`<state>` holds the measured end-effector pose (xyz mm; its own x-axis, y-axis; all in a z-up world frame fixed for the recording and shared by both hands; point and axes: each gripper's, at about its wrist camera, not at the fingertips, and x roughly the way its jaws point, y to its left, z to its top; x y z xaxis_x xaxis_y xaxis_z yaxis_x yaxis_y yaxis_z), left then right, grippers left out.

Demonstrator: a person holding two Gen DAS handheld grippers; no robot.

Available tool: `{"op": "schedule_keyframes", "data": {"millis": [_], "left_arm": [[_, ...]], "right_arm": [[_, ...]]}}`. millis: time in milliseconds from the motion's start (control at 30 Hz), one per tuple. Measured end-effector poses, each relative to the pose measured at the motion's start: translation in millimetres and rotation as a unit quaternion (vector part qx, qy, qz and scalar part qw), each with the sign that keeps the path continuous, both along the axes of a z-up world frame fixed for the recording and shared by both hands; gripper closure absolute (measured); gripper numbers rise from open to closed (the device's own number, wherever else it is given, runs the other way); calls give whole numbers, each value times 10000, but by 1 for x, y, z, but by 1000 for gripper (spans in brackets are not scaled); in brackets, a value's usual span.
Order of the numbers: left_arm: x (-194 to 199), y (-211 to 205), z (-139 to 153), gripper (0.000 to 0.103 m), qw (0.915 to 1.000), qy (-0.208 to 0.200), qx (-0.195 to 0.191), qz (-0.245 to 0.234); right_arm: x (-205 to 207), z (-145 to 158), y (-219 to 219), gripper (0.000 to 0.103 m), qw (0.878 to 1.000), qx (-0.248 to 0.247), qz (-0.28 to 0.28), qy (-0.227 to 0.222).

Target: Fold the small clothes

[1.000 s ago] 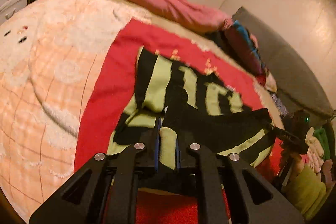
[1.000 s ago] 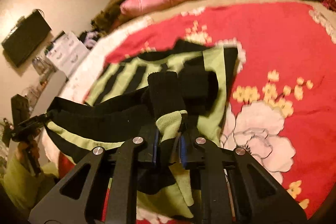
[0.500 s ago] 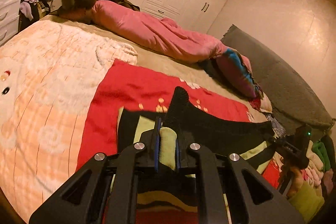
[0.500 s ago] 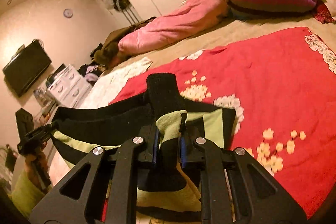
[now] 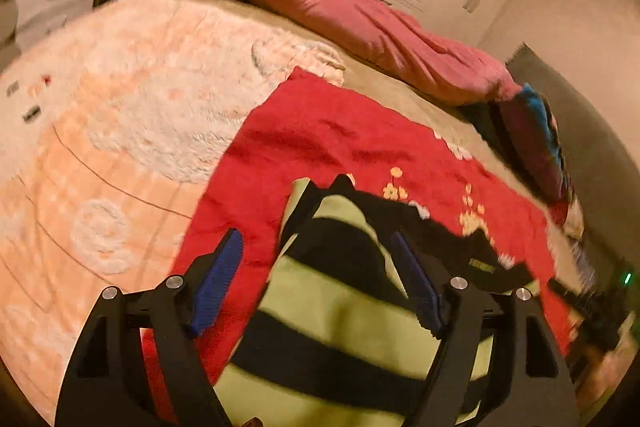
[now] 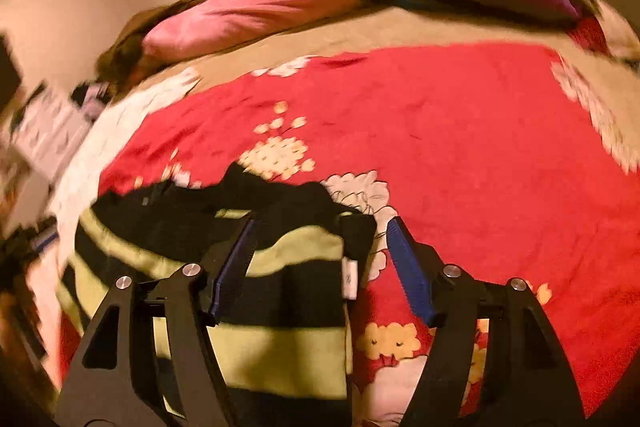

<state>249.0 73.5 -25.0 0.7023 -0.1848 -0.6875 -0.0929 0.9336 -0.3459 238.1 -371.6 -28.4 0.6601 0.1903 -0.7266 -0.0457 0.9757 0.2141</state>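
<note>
Our left gripper [image 5: 316,279] has just let go: its jaws have been opening and now stand apart, with the striped garment [image 5: 340,311] lying loose between them on the red blanket [image 5: 320,135]. Our right gripper [image 6: 320,267] has opened likewise, a moment after both pinched the cloth, so we judge this fold laid down. Motion blur smears both views, and the garment's near edge is cut off behind the gripper bodies.
</note>
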Motion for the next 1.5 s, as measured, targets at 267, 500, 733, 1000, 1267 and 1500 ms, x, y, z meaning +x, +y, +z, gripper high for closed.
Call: {"op": "schedule_keyframes", "data": {"millis": [267, 500, 733, 1000, 1267, 1500], "left_arm": [[-9, -36, -4, 28, 9943, 86, 621, -866], [-3, -55, -27, 27, 9894, 515, 1003, -916], [19, -52, -47, 21, 9884, 941, 1044, -571], [15, -48, -47, 20, 9886, 884, 1060, -599], [5, -29, -22, 20, 9933, 498, 931, -464], [32, -33, -14, 22, 9930, 497, 886, -605]], "right_arm": [[9, -20, 10, 40, 9992, -245, 181, 268], [23, -35, 20, 98, 9959, -420, 604, 532], [35, -28, 10, 94, 9973, -601, 14, 424], [20, -34, 6, 54, 9957, -826, -231, 364], [-42, 8, 17, 34, 9982, -460, 163, -344], [-61, -18, 83, 31, 9894, -902, 1141, -39]]}}
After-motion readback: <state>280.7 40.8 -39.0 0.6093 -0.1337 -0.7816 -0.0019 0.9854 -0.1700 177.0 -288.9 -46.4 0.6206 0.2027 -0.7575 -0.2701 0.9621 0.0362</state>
